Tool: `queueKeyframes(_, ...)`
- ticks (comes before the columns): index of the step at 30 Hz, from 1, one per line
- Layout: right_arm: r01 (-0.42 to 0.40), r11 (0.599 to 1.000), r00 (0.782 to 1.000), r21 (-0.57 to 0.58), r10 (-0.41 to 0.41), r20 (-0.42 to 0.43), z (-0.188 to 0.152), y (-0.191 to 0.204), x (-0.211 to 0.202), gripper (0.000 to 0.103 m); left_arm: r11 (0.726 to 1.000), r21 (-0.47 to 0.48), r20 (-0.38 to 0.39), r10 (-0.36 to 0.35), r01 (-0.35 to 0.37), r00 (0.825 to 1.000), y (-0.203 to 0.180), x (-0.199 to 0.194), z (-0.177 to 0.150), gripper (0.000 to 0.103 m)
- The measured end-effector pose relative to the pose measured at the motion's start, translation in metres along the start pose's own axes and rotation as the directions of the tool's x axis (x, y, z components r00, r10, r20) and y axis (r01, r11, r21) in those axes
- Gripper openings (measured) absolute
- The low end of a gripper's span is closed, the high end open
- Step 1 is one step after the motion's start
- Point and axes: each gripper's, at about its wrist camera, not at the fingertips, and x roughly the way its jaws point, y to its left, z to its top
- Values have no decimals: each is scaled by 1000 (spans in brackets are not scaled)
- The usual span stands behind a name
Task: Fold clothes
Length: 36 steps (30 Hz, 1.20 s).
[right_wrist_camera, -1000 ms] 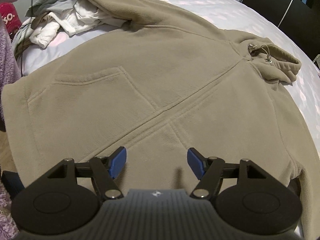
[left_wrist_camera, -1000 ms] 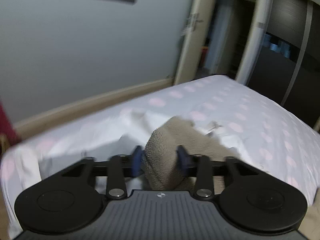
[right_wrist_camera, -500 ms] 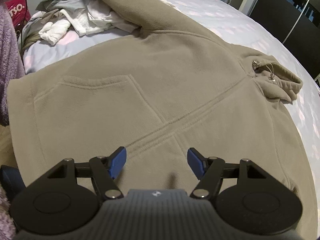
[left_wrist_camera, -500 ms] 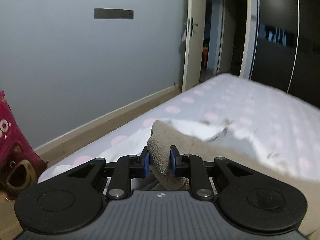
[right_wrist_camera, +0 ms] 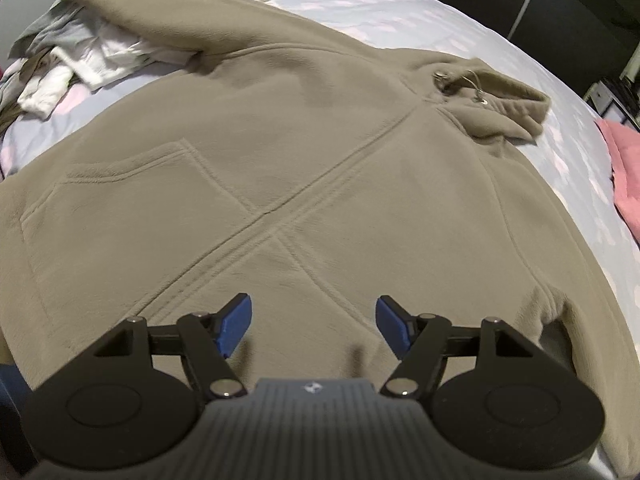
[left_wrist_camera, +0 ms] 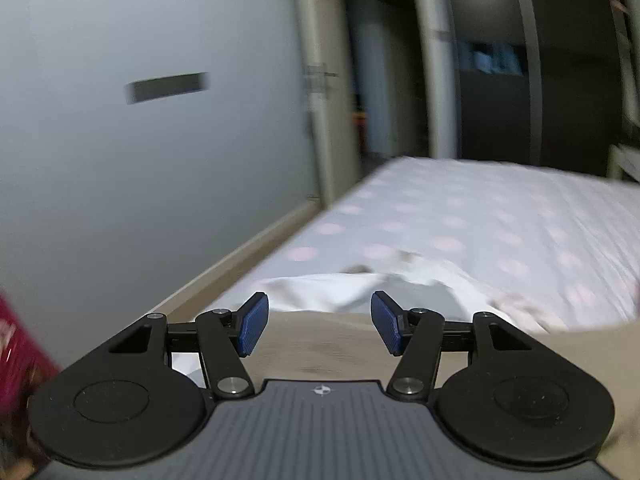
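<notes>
The fleece hoodie (right_wrist_camera: 304,152) looks thick and soft, likely limp in the hand and somewhat bulky rather than heavy, so a pinch on a single layer would probably drag the rest along and bunch it; the pile should give the pads good friction, so slipping seems unlikely. Sensible places to take hold are the firm edges: the cuff of the sleeve (right_wrist_camera: 160,16), the ribbed hem, or the shoulder seam, where the cloth is doubled. The metal-tipped drawstrings at the hood (right_wrist_camera: 500,96) could snag and are best avoided. The garment is a muted olive-tan, lying front up and spread flat across the bed (right_wrist_camera: 392,12), whose sheet is pale with faint pink dots; its centre seam runs diagonally, a pouch pocket shows on each side, one sleeve stretches out over a heap of white and grey clothes (right_wrist_camera: 80,60), and a pink cloth (right_wrist_camera: 624,168) lies near the bed's edge. The left gripper (left_wrist_camera: 318,326) has its fingers opening, with nothing pinched between them and tan fleece lying below. The right gripper (right_wrist_camera: 314,328) hovers over the lower front with fingers spread wide, holding nothing.
</notes>
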Motion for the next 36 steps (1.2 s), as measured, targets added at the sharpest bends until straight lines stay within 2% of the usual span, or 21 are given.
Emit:
queueKeyframes(2,-3,1000,1000,22,3,-1,0,-6,-3,73,994,88,-18,-68,69,998,-24,3,3,55)
queueKeyframes(4,-12,999,1000,36,12,-2,4,-15,-8,73,974,177,-43,-136,141,990,-54,8,5,55)
queueKeyframes(8,1,998,1000,64,-1,12,17,-41,-19,77,909,329,-80,-244,257,966,-109,15,4,59)
queueKeyframes(11,47,996,999,76,-48,11,25,-66,-19,77,838,443,-111,-300,318,947,-150,25,-2,65)
queueKeyframes(14,94,988,995,119,-96,6,29,-89,-13,77,752,555,-172,-314,355,934,-186,48,-14,67)
queueKeyframes(17,53,974,998,221,-55,3,27,-105,-2,77,678,629,-235,-301,381,924,-209,76,-28,67)
queueKeyframes(19,33,974,999,226,-30,-16,29,-104,9,77,635,657,-285,-290,406,914,-219,97,-35,67)
queueKeyframes(21,45,985,999,166,-42,-24,34,-93,15,77,603,673,-327,-277,428,904,-222,113,-41,67)
queueKeyframes(23,39,993,999,112,-37,-19,39,-83,18,77,589,676,-352,-271,444,896,-220,123,-45,67)
queueKeyframes(24,29,996,1000,88,-28,-13,42,-78,18,77,590,667,-370,-268,455,890,-218,129,-46,67)
queueKeyframes(27,-12,999,1000,30,12,6,51,-66,18,77,613,614,-437,-261,498,861,-211,142,-48,67)
queueKeyframes(29,-19,1000,1000,3,19,3,55,-62,21,77,616,588,-470,-268,524,841,-210,148,-54,56)
queueKeyframes(30,-19,1000,1000,-10,19,1,56,-60,22,77,603,592,-479,-270,535,835,-212,148,-58,52)
queueKeyframes(32,-15,1000,1000,-26,14,-9,57,-59,26,77,565,625,-476,-270,538,837,-217,141,-67,35)
queueKeyframes(33,-15,1000,1000,-23,15,-17,57,-60,28,77,547,644,-471,-268,535,841,-219,136,-71,31)
queueKeyframes(34,-16,1000,1000,-20,15,-25,57,-61,30,77,535,665,-461,-254,521,850,-222,133,-74,24)
queueKeyframes(35,-19,1000,999,-12,18,-31,57,-63,31,77,531,684,-449,-234,501,862,-224,132,-73,15)
queueKeyframes(36,-20,1000,999,-4,20,-38,56,-64,32,77,534,694,-434,-226,483,872,-226,130,-71,11)
